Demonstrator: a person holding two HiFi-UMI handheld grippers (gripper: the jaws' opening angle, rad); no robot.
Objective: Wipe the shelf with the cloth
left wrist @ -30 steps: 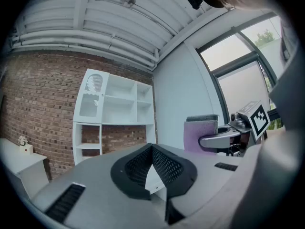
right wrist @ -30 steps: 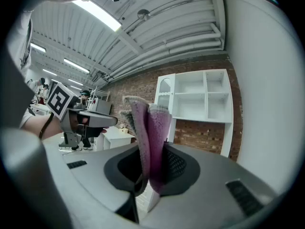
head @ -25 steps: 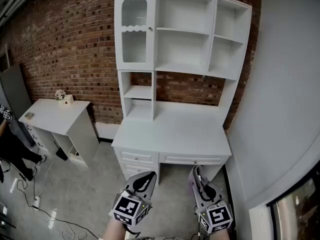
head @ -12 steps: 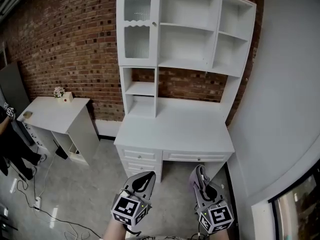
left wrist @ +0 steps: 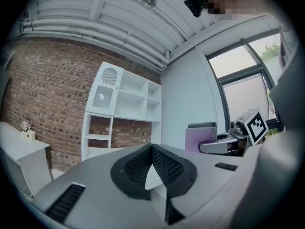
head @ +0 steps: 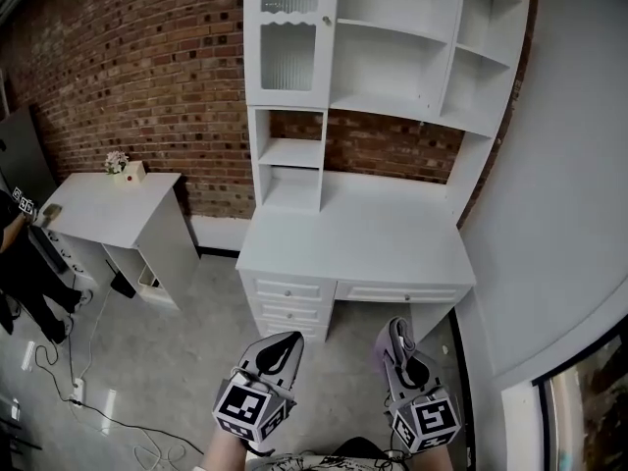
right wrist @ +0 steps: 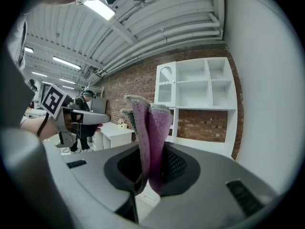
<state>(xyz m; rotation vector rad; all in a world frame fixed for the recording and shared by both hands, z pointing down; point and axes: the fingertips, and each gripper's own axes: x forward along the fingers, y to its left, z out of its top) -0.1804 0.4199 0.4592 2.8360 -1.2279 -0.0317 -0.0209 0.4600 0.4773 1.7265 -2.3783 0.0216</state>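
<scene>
Pinching cloth (right wrist: 151, 123), R tongs (head: 396, 330) low (L tongs (head: 289, 340) closed).

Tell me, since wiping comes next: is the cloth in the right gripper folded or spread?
Folded: the purple cloth stands in upright doubled layers, pinched between the right gripper's shut jaws.

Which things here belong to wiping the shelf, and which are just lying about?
Job: purple cloth, clamped in the right gripper; white shelf unit over the desk.
Just about: side table, flowers on it, floor cables.
</scene>
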